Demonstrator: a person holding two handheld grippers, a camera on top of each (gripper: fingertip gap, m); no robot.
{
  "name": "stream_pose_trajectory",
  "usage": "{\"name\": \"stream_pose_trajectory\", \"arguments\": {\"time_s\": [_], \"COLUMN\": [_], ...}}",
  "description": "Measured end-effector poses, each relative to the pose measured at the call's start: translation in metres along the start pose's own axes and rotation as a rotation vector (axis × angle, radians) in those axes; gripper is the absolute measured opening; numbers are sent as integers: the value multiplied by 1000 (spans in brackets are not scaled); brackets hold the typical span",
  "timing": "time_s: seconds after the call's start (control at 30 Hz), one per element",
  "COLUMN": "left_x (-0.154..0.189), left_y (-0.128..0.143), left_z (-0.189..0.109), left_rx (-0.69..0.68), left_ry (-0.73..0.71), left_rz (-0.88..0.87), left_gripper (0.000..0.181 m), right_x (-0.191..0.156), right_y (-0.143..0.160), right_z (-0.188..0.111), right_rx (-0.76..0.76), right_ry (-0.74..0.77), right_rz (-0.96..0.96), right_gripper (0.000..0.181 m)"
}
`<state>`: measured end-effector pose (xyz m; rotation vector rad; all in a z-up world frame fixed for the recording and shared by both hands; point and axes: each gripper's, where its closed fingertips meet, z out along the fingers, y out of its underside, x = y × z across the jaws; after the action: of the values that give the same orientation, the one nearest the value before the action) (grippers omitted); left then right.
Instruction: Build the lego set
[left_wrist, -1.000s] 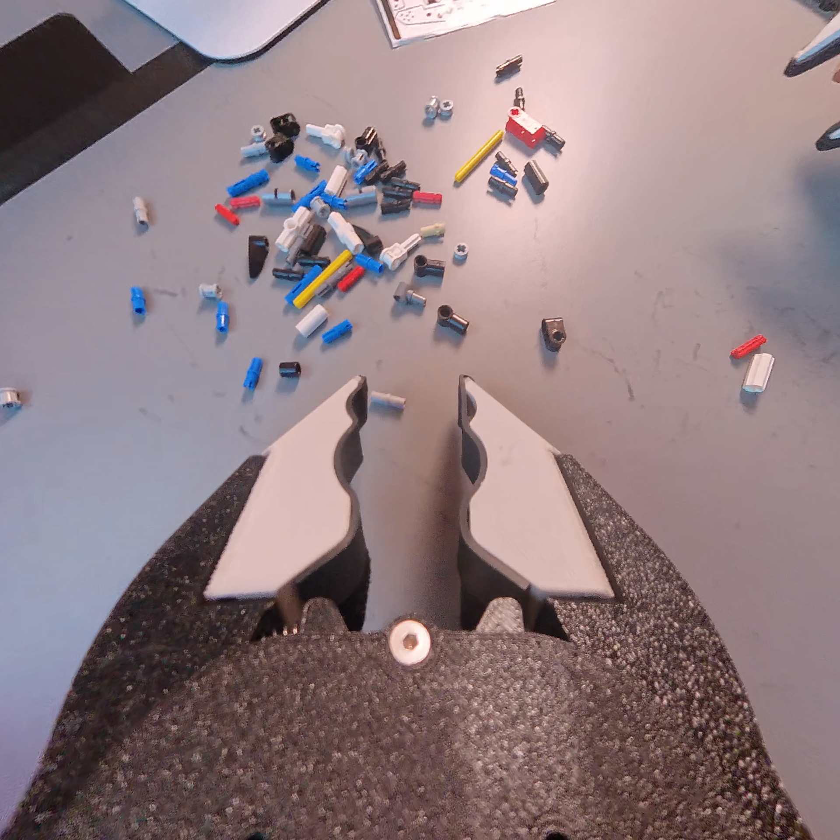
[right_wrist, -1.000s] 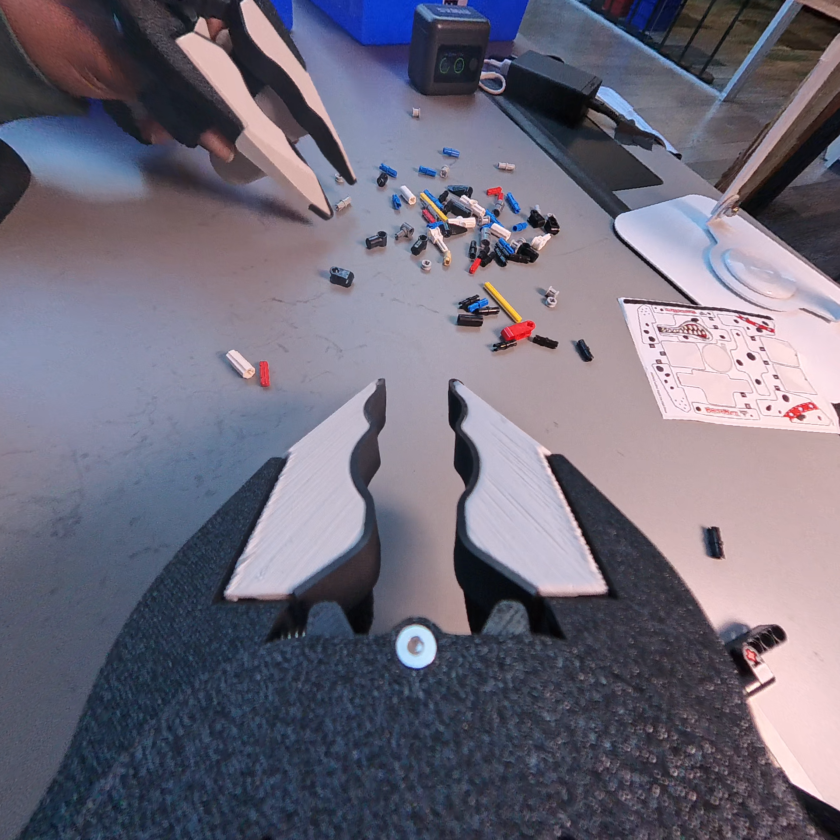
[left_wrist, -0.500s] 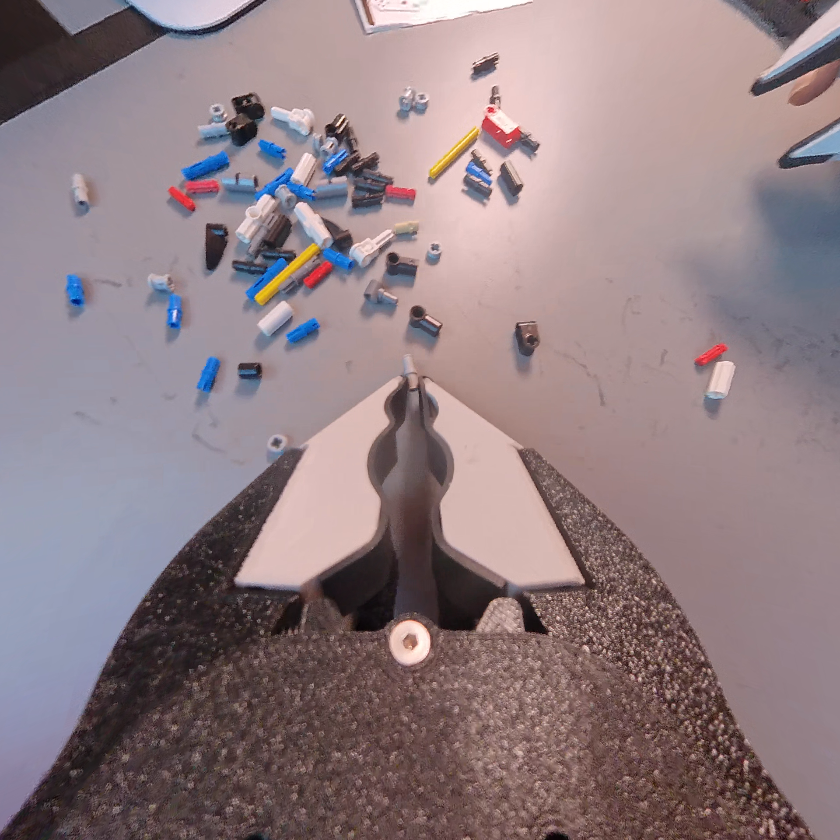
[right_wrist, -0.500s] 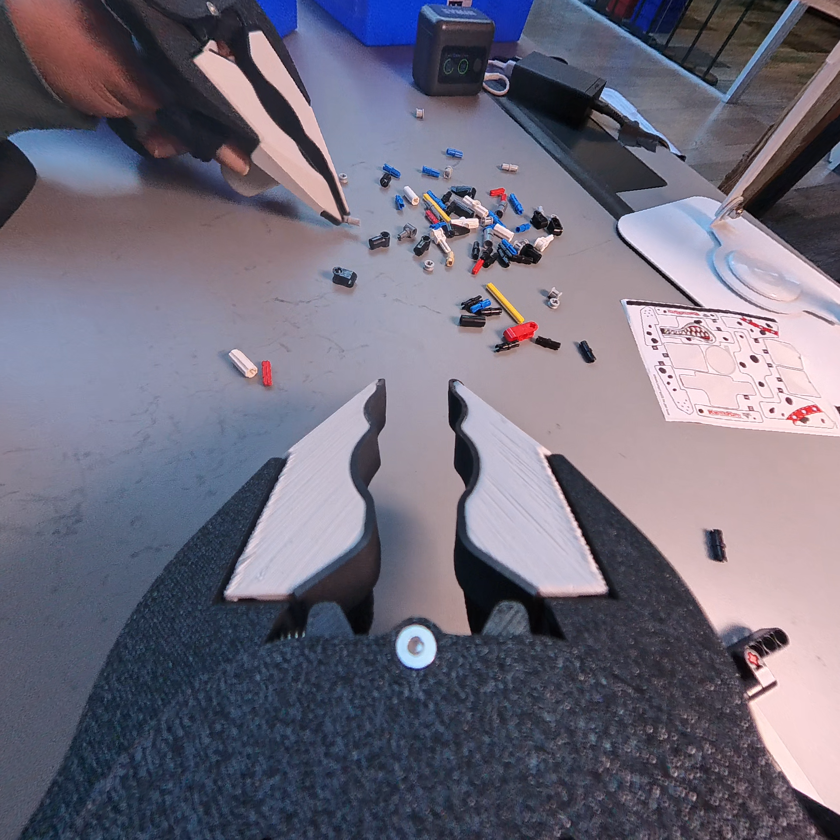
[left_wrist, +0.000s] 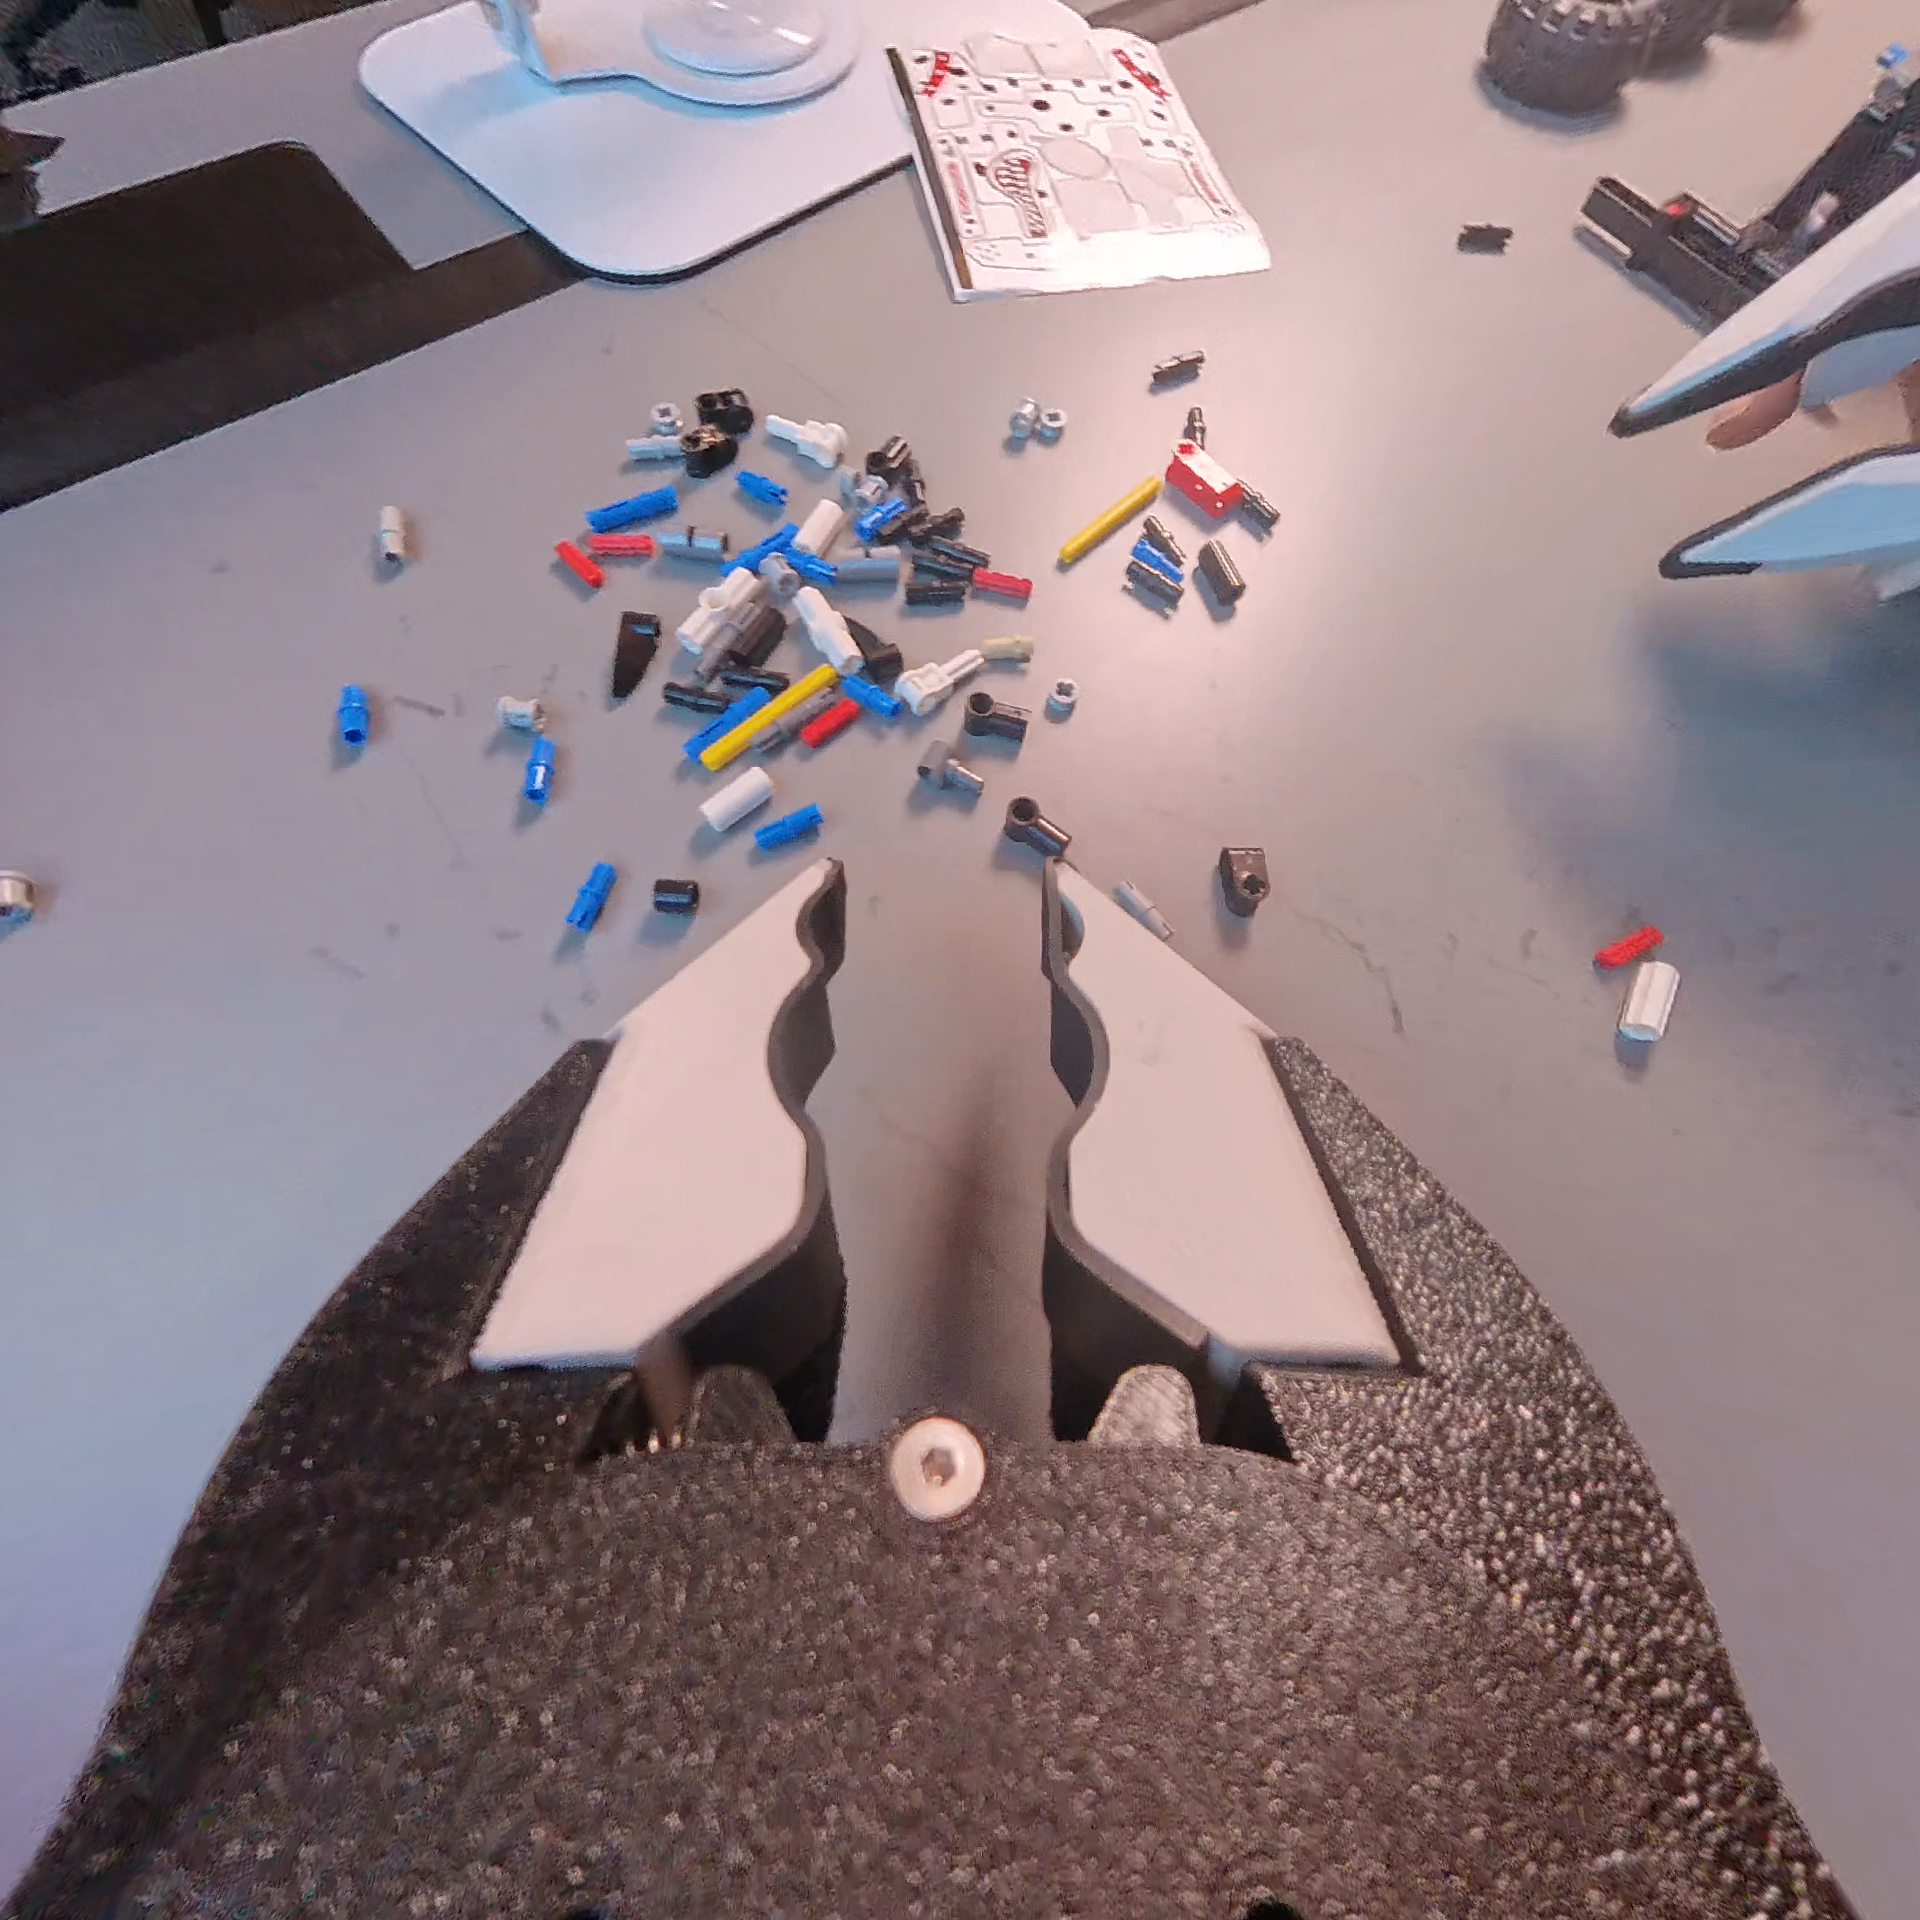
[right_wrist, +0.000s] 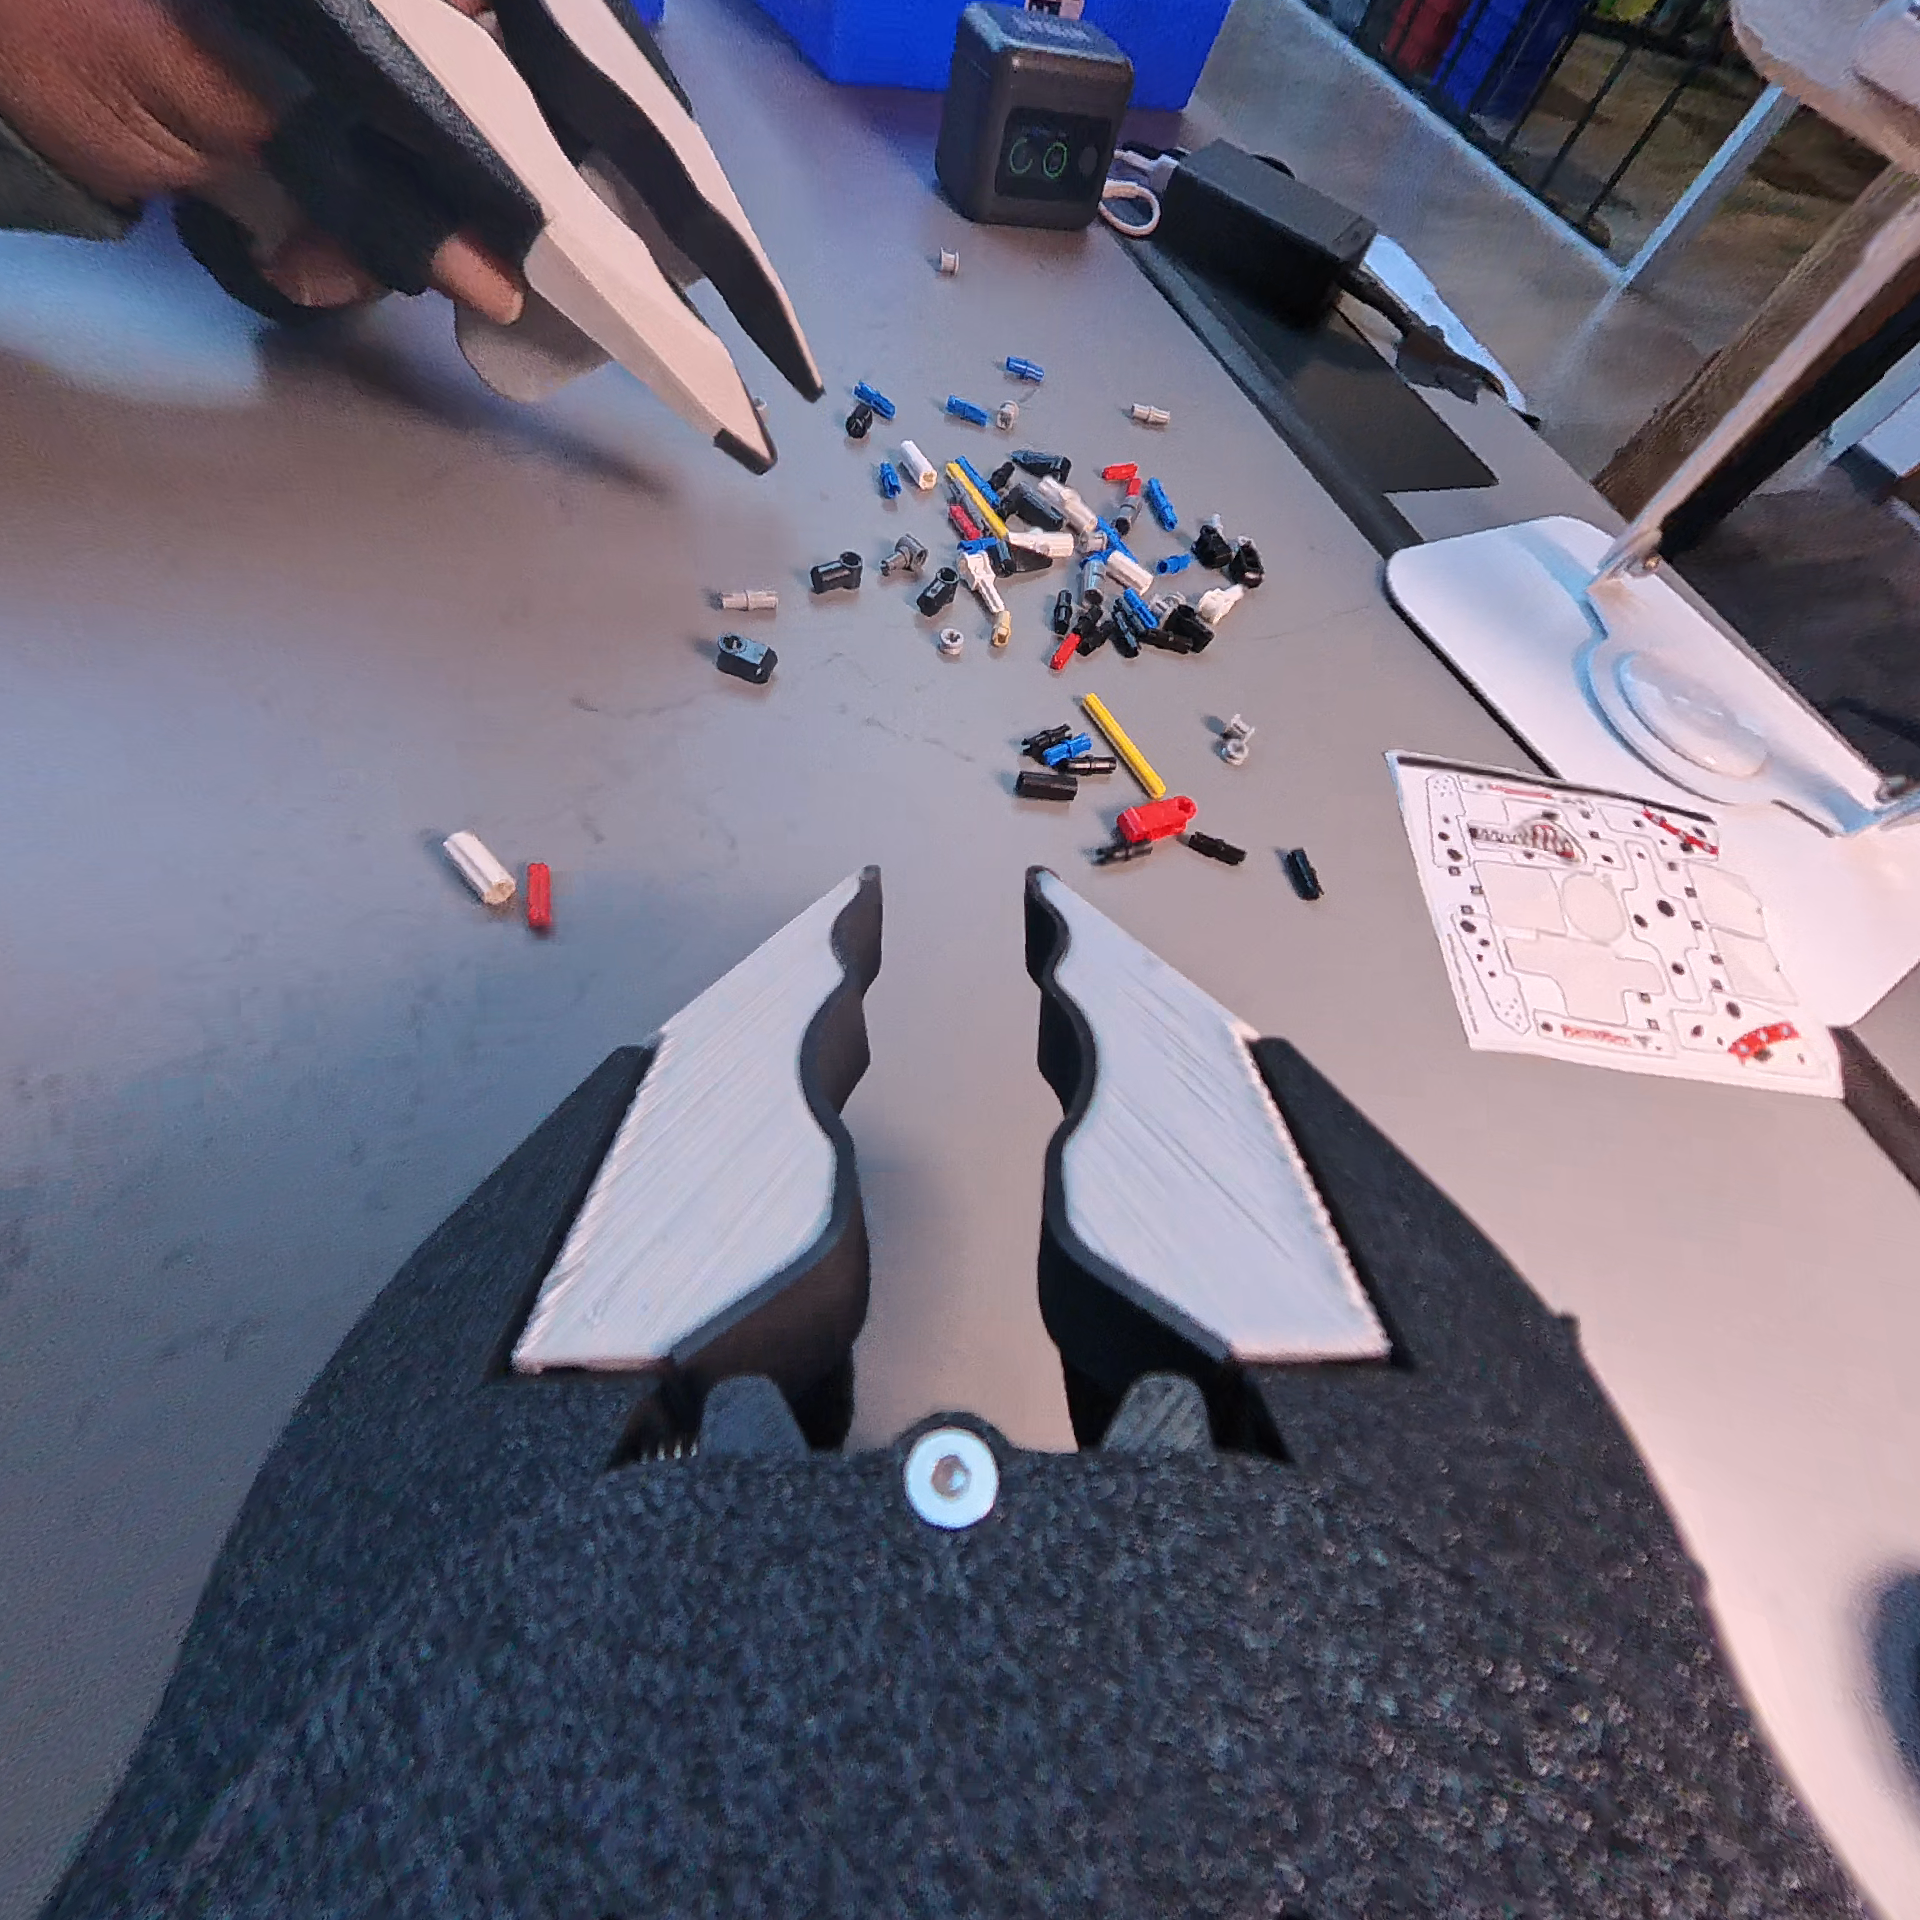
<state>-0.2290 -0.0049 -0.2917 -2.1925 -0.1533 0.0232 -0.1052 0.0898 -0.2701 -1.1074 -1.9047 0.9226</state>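
A pile of small lego pins, axles and connectors (left_wrist: 810, 603) lies on the grey table, and it also shows in the right wrist view (right_wrist: 1070, 551). My left gripper (left_wrist: 940, 883) is open and empty, hovering just short of the pile. A small grey pin (left_wrist: 1143, 909) lies on the table beside its right fingertip, and is seen too in the right wrist view (right_wrist: 748, 600). My right gripper (right_wrist: 954, 883) is open and empty above bare table. The left gripper (right_wrist: 779, 421) shows there at upper left, held by a hand.
A printed sheet (left_wrist: 1070, 177) and a white stand base (right_wrist: 1558, 623) lie beyond the pile. A white tube (right_wrist: 478, 865) and red pin (right_wrist: 537, 894) lie apart. Black tyres (left_wrist: 1558, 52) and a black partial build (left_wrist: 1683, 239) sit far right. A black cube device (right_wrist: 1029, 114) stands at the back. Tip to tip, the grippers are about 15 centimeters apart. The left gripper is farther from the black partial build (left_wrist: 1683, 239), some 30 centimeters, than the right, some 15 centimeters.
My left gripper was shut on the grey pin half a second ago; it has opened and lifted, and the pin now lies on the table. The right gripper has barely moved.
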Motion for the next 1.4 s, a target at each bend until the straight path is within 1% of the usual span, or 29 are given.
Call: {"name": "stream_pose_trajectory", "arguments": {"time_s": [0.07, 0.13, 0.3, 0.37, 0.43, 0.53, 0.6, 0.7, 0.77, 0.9, 1.07, 1.2, 1.3, 1.4], "left_x": [-7, -11, -17, -17, -16, -13, -12, -13, -13, -10, -7, -7, -7, -5], "left_y": [-2, -4, -6, -5, -4, -4, -4, -5, -6, -6, -4, -2, -1, 0], "left_z": [-3, -5, -10, -10, -9, -8, -8, -10, -10, -9, -6, -4, -3, -1], "left_rx": [16, 26, 39, 34, 26, 22, 22, 27, 32, 33, 25, 18, 14, 10], "left_ry": [-25, -42, -73, -80, -80, -73, -70, -67, -60, -49, -40, -38, -33, -27], "left_rz": [-36, -55, -71, -66, -58, -46, -42, -46, -53, -51, -48, -52, -51, -43], "left_gripper": [39, 40, 40, 40, 41, 41, 41, 41, 41, 41, 41, 41, 41, 41], "right_x": [2, 8, 26, 35, 40, 41, 40, 41, 38, 37, 33, 38, 40, 35], "right_y": [-12, -25, -48, -51, -51, -52, -47, -39, -34, -24, -13, -19, -21, -14], "right_z": [15, 36, 103, 130, 155, 182, 189, 186, 179, 159, 136, 118, 101, 84], "right_rx": [-2, -19, -80, -135, -206, -269, -328, -390, -397, -409, -395, -302, -251, -242], "right_ry": [-17, -38, -115, -135, -186, -275, -316, -326, -347, -361, -369, -330, -299, -288], "right_rz": [-36, -74, -48, -56, -33, 33, 20, -38, -39, -43, -38, -5, 13, 3], "right_gripper": [27, 29, 36, 40, 48, 46, 43, 30, 18, 9, 9, 21, 23, 25]}}
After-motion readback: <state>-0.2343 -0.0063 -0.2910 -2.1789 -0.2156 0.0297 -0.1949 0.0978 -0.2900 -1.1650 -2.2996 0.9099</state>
